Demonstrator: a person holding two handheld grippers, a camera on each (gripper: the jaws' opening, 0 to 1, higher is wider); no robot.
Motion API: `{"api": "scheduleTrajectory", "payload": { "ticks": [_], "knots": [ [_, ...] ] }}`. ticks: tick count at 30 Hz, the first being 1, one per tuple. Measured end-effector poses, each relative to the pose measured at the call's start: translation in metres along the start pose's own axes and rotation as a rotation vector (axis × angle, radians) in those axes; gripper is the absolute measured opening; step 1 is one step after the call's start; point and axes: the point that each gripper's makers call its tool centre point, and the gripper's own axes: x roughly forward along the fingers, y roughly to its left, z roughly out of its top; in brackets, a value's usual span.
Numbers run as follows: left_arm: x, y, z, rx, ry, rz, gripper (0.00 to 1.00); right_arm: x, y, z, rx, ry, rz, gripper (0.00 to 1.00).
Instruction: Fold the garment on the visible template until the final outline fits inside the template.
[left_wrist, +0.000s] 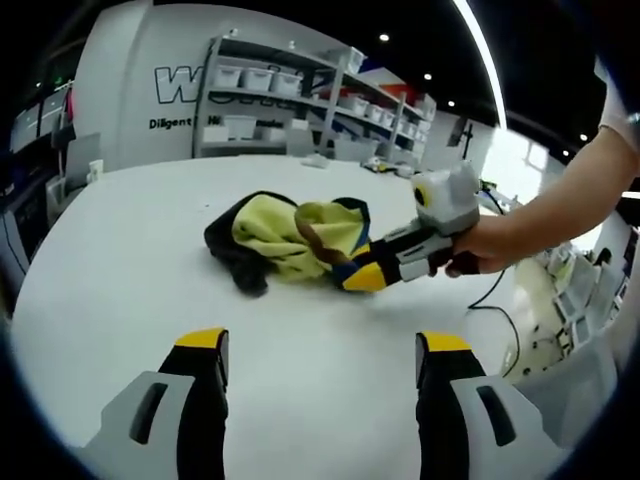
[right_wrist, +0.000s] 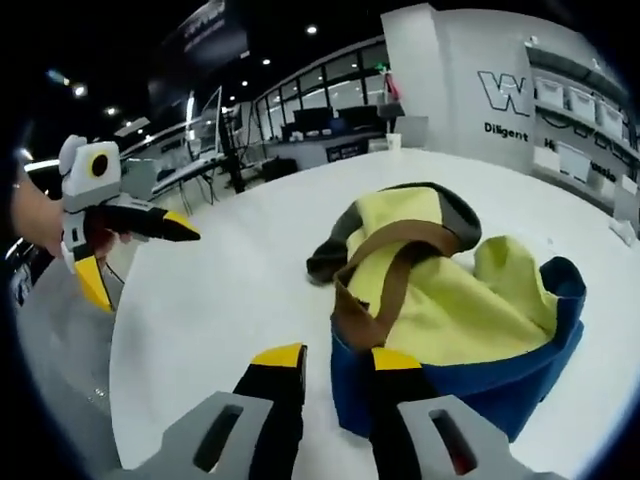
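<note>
1. The garment (left_wrist: 290, 240) lies bunched in a heap near the middle of the white table (left_wrist: 130, 260) — yellow cloth with black, brown and blue edging, nowhere spread flat.
2. I can make out no template outline on the table in either view.
3. My left gripper (left_wrist: 320, 360) hangs above bare table short of the heap, jaws wide apart and holding nothing.
4. In the left gripper view I see the right gripper (left_wrist: 372, 272) come in from the right, a hand (left_wrist: 490, 245) around its grip, its yellow-tipped jaws at the near right edge of the heap.
5. From the right gripper view, the right gripper (right_wrist: 335, 365) has its jaws narrow — the blue hem of the garment (right_wrist: 450, 300) sits at the tips, but I cannot tell whether cloth is pinched between them.
6. The left gripper (right_wrist: 140, 250) shows there at far left, jaws spread, well apart from the heap.
7. Shelves (left_wrist: 300, 100) with bins stand behind the table.
</note>
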Motion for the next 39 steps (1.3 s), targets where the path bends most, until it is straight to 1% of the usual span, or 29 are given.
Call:
{"api": "scheduleTrajectory", "payload": {
  "ticks": [2,3,5,7,8,9,10,11,12,13,14,16,17,18,19,20,22,23,24,25,27,29,30,31,33,35,37,38,39],
  "knots": [
    [0.001,0.0,0.0,0.0,0.001,0.0,0.74,0.0,0.007,-0.002,-0.057,0.01,0.02,0.14],
    [0.001,0.0,0.0,0.0,0.0,-0.001,0.74,0.001,0.008,-0.004,-0.054,0.018,0.021,0.12],
    [0.002,0.001,0.001,0.0,0.0,-0.001,0.74,0.001,0.01,-0.004,-0.046,0.003,0.039,0.09],
    [0.003,0.002,0.002,0.001,-0.001,-0.001,0.74,0.001,0.008,-0.004,-0.044,0.005,0.034,0.03],
    [0.003,0.003,0.003,0.0,-0.002,-0.002,0.74,-0.001,0.005,-0.003,-0.029,-0.005,0.024,0.03],
    [0.003,0.005,0.004,0.001,-0.005,-0.003,0.74,-0.003,-0.007,-0.003,-0.019,-0.008,-0.034,0.06],
    [0.003,0.006,0.006,0.003,-0.006,-0.003,0.74,-0.003,-0.012,-0.001,-0.015,-0.017,-0.056,0.09],
    [0.003,0.008,0.008,0.002,-0.01,-0.002,0.74,-0.002,-0.013,-0.005,0.013,-0.007,-0.053,0.13],
    [0.004,0.01,0.009,0.001,-0.011,-0.001,0.74,0.001,-0.013,-0.008,0.013,0.009,-0.052,0.18],
    [0.005,0.013,0.012,-0.003,-0.017,-0.002,0.74,0.003,-0.014,-0.011,0.008,0.027,-0.054,0.22],
    [0.005,0.015,0.014,-0.006,-0.021,-0.003,0.74,0.004,-0.017,-0.013,-0.011,0.039,-0.07,0.23],
    [0.006,0.02,0.022,-0.022,-0.042,-0.004,0.74,0.007,-0.02,-0.015,0.003,0.042,-0.077,0.18],
    [0.007,0.023,0.025,-0.03,-0.051,-0.002,0.74,0.007,-0.019,-0.013,0.01,0.032,-0.074,0.14],
    [0.007,0.026,0.027,-0.038,-0.058,0.0,0.73,0.008,-0.018,-0.012,0.006,0.025,-0.068,0.06],
    [0.007,0.03,0.029,-0.05,-0.063,0.001,0.73,0.008,-0.015,-0.01,-0.007,0.027,-0.063,0.0],
    [0.007,0.033,0.03,-0.059,-0.065,0.0,0.72,0.007,-0.011,-0.006,-0.039,0.013,-0.049,0.0],
    [0.007,0.035,0.032,-0.061,-0.067,-0.007,0.67,0.004,-0.007,-0.003,-0.103,0.014,-0.038,0.0],
    [0.006,0.036,0.034,-0.062,-0.071,-0.013,0.65,0.001,-0.002,-0.001,-0.135,0.003,-0.014,0.0],
    [0.004,0.034,0.035,-0.076,-0.071,-0.034,0.6,-0.002,0.0,-0.002,-0.144,0.003,-0.006,0.0],
    [0.002,0.035,0.036,-0.079,-0.072,-0.037,0.56,-0.006,0.002,-0.004,-0.168,0.015,0.005,0.0],
    [-0.004,0.037,0.039,-0.072,-0.082,-0.031,0.5,-0.012,0.002,-0.007,-0.174,0.017,0.021,0.0],
    [-0.011,0.038,0.04,-0.056,-0.078,-0.024,0.51,-0.018,0.0,-0.011,-0.18,0.026,0.027,0.0],
    [-0.015,0.04,0.037,-0.03,-0.054,-0.017,0.51,-0.02,-0.002,-0.012,-0.178,0.026,0.028,0.0],
    [-0.019,0.042,0.035,0.016,-0.027,-0.013,0.5,-0.021,-0.004,-0.013,-0.176,0.028,0.024,0.0],
    [-0.027,0.039,0.037,0.047,-0.018,-0.018,0.48,-0.024,-0.007,-0.014,-0.172,0.027,0.018,0.0],
    [-0.037,0.041,0.047,0.061,-0.031,-0.019,0.48,-0.025,-0.008,-0.012,-0.172,0.023,0.015,0.0],
    [-0.047,0.044,0.06,0.076,-0.043,-0.025,0.48,-0.026,-0.008,-0.01,-0.17,0.019,0.013,0.0],
    [-0.051,0.044,0.069,0.09,-0.047,-0.041,0.48,-0.026,-0.008,-0.009,-0.175,0.018,0.013,0.0],
    [-0.052,0.044,0.073,0.099,-0.048,-0.047,0.48,-0.027,-0.007,-0.008,-0.179,0.016,0.012,0.0]
  ]
}}
